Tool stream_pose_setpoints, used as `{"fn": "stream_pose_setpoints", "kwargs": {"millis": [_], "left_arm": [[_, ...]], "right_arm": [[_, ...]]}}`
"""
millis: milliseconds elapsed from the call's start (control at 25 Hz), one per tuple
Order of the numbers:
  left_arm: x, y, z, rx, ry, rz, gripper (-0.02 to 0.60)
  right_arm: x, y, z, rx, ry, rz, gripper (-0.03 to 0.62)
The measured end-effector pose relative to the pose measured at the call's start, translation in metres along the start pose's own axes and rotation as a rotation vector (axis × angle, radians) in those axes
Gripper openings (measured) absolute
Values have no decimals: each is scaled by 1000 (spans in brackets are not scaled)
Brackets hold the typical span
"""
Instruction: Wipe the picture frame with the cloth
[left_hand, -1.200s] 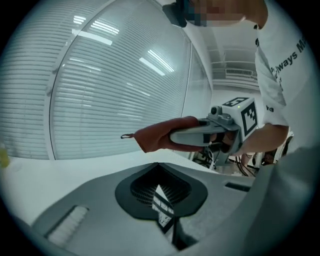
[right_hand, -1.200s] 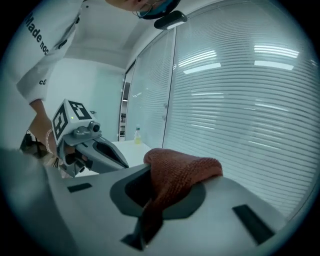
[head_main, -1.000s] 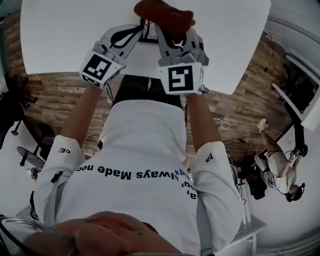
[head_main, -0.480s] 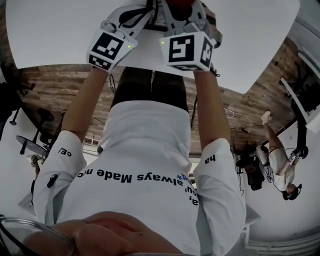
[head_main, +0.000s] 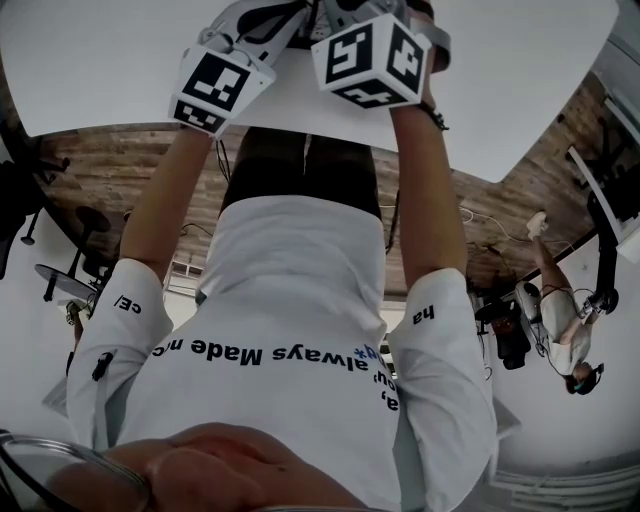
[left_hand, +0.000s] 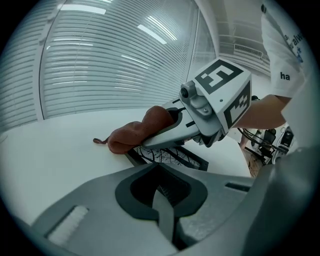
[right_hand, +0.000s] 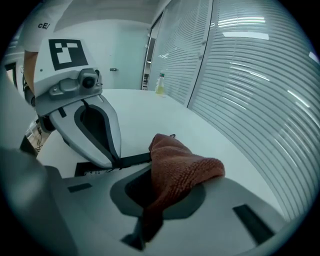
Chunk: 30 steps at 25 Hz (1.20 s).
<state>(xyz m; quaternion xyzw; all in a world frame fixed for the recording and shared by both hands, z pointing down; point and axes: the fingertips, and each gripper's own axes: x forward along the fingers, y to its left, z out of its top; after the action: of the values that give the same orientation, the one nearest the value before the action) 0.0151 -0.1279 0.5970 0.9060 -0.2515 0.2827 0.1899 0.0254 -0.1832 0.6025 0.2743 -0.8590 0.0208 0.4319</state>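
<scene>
Setting: A person stands at a white table (left_hand: 55, 150) beside a wall of closed blinds (left_hand: 110, 65), holding a gripper in each hand.
Picture frame: The picture frame (left_hand: 172, 159) is black, with a branch-like drawing inside. It lies flat on the table, just beyond both grippers.
Cloth: The rust-brown cloth (right_hand: 185, 167) is bunched up and pressed onto a far corner of the frame. A little of it spills onto the table.
Right gripper: The right gripper (right_hand: 141, 227) is clamped on the cloth. One fold runs down between its jaws and the rest bulges over them.
Left gripper: The left gripper (left_hand: 162, 216) has its jaws closed together, with nothing seen between them. In the right gripper view its tips touch the frame's edge, seemingly to steady it.
Progress: Wiping looks under way, since the cloth is on the frame. Only one corner is covered; the glass and the other edges lie bare. No dirt or streaks show, so how much is already wiped cannot be told. Passes over the rest of the frame probably remain.
</scene>
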Motion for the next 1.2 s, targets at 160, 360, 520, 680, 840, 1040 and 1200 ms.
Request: {"fn": "stream_pose_setpoints", "kwargs": {"millis": [160,360,520,680,840,1040,1200], "left_arm": [[-4,-2,0,-13,6,-10,3],[3,1,0,-41,12,-16,2],[-3,2,10,-96,-58,-20,3],[-18,7,20,-101,-141,-16,2],[-23,7,24,-104,-171,-22,2],[-21,9,27,-99,-165,-9,2],[-24,18,28,-110,-167,-3,2]], "right_arm": [[-3,5,2,-2,14,22,28],[-6,16,-9,0,35,65,28],[-17,31,-16,10,45,96,28],[-22,49,-22,23,55,138,28],[-33,69,-29,18,66,185,28],[-52,98,-34,-15,93,261,28],[-62,123,-30,-67,123,322,28]]}}
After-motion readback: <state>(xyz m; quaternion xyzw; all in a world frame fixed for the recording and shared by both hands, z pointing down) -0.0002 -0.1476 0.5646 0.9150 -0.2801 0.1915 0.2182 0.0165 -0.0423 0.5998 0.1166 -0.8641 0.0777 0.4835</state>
